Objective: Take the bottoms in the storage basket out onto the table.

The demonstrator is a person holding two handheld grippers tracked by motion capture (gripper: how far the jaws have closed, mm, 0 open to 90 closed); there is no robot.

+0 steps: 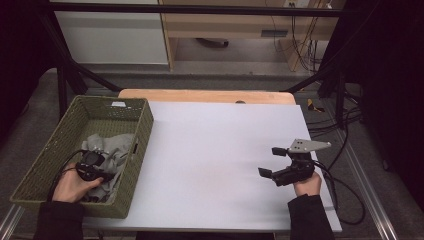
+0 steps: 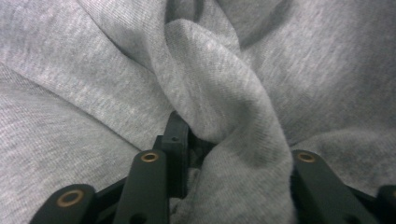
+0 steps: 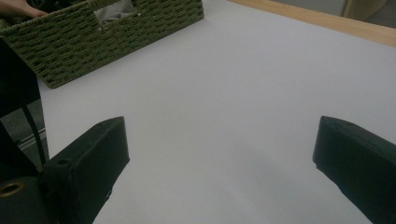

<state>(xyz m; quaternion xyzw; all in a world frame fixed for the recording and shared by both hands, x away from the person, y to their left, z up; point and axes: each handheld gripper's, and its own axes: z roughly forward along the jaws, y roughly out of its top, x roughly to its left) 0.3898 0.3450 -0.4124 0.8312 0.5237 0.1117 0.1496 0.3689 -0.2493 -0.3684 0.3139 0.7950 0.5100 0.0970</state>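
Table (image 1: pixel 215 150) covered in white, seen from above. Green woven basket (image 1: pixel 50 150) at its left edge, holding crumpled grey cloth (image 1: pixel 112 145). Left gripper (image 1: pixel 92 167) down inside the basket, jaws apparently pinched on a raised fold of the cloth (image 2: pixel 219 107), though the fabric hides the tips. Right gripper (image 1: pixel 272 161) just above the bare table at right, well apart from the basket, jaws spread wide, holding nothing.

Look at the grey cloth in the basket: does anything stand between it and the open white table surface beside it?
Only the basket's own wall. The grey cloth, pinched by the left gripper, must rise over it. The white table surface is bare; the right gripper hovers open at the far side.
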